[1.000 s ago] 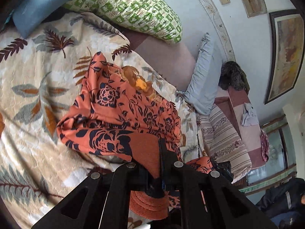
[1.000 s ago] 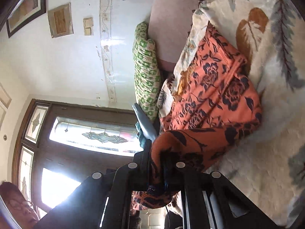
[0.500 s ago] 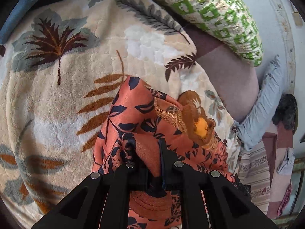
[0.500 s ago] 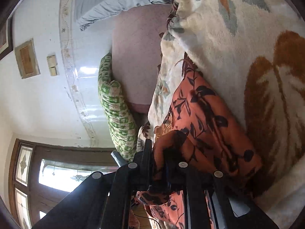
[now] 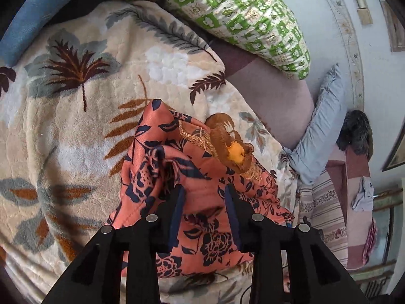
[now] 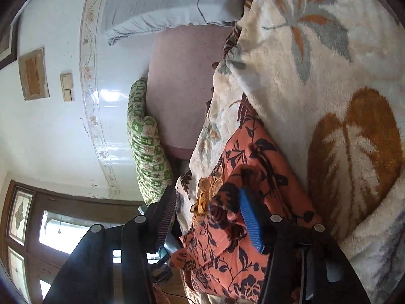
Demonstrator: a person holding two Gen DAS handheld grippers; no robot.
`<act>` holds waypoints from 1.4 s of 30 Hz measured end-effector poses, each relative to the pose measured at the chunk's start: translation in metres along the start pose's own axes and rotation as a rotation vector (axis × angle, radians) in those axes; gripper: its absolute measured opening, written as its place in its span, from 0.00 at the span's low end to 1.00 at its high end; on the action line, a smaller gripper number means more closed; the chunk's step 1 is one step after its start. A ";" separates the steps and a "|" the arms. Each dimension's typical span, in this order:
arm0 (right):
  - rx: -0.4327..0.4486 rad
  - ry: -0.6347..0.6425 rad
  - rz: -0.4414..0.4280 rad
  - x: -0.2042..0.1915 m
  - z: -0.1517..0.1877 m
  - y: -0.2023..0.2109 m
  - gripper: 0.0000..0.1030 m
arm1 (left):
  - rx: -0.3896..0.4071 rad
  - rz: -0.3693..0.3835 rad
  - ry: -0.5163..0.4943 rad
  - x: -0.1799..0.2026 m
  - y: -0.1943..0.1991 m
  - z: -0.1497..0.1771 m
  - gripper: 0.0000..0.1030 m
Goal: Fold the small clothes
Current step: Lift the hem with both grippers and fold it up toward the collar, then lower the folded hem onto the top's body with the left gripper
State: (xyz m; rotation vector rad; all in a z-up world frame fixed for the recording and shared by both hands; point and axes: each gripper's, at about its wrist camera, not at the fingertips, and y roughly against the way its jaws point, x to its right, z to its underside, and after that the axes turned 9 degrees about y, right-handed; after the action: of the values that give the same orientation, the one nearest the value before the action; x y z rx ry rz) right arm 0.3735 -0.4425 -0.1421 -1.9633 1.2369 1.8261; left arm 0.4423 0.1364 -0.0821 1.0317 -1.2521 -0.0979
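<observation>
An orange garment with a dark blue flower print (image 5: 202,197) lies folded over on a cream leaf-patterned blanket (image 5: 76,131). A brown and yellow fabric flower (image 5: 233,149) sits at its neckline. My left gripper (image 5: 204,190) is open just above the garment, jaws apart, holding nothing. The garment also shows in the right wrist view (image 6: 243,228), with the right gripper (image 6: 207,200) open over its folded edge, the cloth lying between the spread jaws.
A green and white checked pillow (image 5: 240,12) and a blue cushion (image 5: 33,17) lie at the head of the bed. A grey-blue pillow (image 5: 319,129) leans by the wall. A striped mattress (image 5: 326,217) lies beside the bed. A window (image 6: 50,228) is at left.
Both grippers were shut on the garment and carried its lower edge up over the top part. Now both have opened and let the cloth go, and it lies folded.
</observation>
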 end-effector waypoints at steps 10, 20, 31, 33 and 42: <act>-0.189 0.003 0.066 0.005 0.024 -0.067 0.59 | -0.093 -0.065 -0.023 -0.015 -0.061 0.024 0.39; 0.026 0.008 0.078 -0.012 -0.063 -0.059 0.59 | 0.091 -0.071 0.217 0.003 -0.070 -0.090 0.28; -0.021 0.220 0.330 -0.005 -0.024 -0.031 0.59 | 0.034 -0.149 0.119 -0.048 -0.026 -0.034 0.31; -0.026 0.256 0.379 -0.009 -0.025 -0.043 0.59 | 0.038 -0.190 0.092 -0.045 -0.029 -0.028 0.32; 0.011 0.489 0.522 -0.049 -0.037 -0.063 0.07 | 0.110 -0.265 -0.032 -0.009 -0.033 -0.026 0.34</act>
State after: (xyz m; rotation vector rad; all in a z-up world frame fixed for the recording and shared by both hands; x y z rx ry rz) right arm 0.4480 -0.4043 -0.1147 -2.3257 2.0624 1.5494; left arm 0.4749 0.1379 -0.1100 1.2933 -1.1539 -0.2529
